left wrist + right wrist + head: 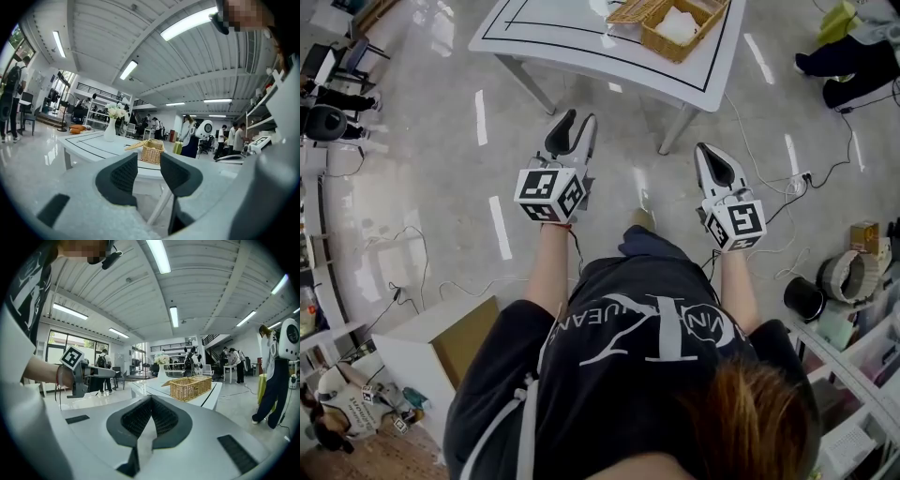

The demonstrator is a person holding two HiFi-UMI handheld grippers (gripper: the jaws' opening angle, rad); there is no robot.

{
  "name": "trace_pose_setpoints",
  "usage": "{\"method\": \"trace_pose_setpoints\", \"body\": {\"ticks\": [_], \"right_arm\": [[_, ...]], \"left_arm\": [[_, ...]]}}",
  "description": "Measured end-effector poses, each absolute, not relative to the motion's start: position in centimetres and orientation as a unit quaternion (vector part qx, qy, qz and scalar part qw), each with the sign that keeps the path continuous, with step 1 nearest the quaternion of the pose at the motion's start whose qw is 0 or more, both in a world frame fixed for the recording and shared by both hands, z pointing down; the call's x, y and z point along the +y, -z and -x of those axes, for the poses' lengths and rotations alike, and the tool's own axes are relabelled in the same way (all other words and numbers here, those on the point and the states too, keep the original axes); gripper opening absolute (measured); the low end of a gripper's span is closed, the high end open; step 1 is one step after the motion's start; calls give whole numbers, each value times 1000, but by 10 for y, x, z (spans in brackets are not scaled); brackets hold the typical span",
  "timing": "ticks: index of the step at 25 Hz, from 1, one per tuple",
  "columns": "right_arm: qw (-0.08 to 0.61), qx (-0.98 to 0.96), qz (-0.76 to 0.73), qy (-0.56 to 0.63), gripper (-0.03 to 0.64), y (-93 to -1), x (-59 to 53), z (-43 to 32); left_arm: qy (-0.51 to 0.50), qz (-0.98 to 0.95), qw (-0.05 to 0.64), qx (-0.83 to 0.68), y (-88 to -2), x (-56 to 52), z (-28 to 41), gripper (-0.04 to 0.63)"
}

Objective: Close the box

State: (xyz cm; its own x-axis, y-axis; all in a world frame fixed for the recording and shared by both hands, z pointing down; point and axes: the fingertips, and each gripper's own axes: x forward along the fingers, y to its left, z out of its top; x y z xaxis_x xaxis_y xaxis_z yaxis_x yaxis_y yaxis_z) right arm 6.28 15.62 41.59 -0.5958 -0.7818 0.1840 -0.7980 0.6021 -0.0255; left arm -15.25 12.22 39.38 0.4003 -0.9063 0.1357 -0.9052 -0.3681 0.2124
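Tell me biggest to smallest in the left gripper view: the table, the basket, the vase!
1. White table: biggest by far.
2. Wicker basket and white vase: about alike here, and the vase stands farther back, so I won't rank them.

A glossy pale floor [422,187] mirrored the strip lights [190,22] that ran along a white ribbed ceiling [154,70]. A white bench [581,42] with a black border line stood on angled legs. Cables [836,165] trailed across the floor at the right. Tall windows [58,341] lit the far wall, and a white cabinet [408,352] sat at the lower left.
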Motion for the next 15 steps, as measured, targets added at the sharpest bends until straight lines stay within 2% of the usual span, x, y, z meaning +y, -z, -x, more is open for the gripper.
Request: {"method": "trace_pose_setpoints", "body": {"ticks": [3, 6, 15], "right_arm": [[80, -889, -447, -55, -2, -419, 138, -70], [77, -886, -454, -59, -2, -422, 120, -76], [77, -888, -450, -55, -2, -421, 76, -83]], "left_arm": [[1, -829, 138, -542, -395, 99, 146, 148], [-13, -840, 136, -525, -398, 80, 133, 195], [-20, -840, 138, -524, -402, 41, 124, 195]]}}
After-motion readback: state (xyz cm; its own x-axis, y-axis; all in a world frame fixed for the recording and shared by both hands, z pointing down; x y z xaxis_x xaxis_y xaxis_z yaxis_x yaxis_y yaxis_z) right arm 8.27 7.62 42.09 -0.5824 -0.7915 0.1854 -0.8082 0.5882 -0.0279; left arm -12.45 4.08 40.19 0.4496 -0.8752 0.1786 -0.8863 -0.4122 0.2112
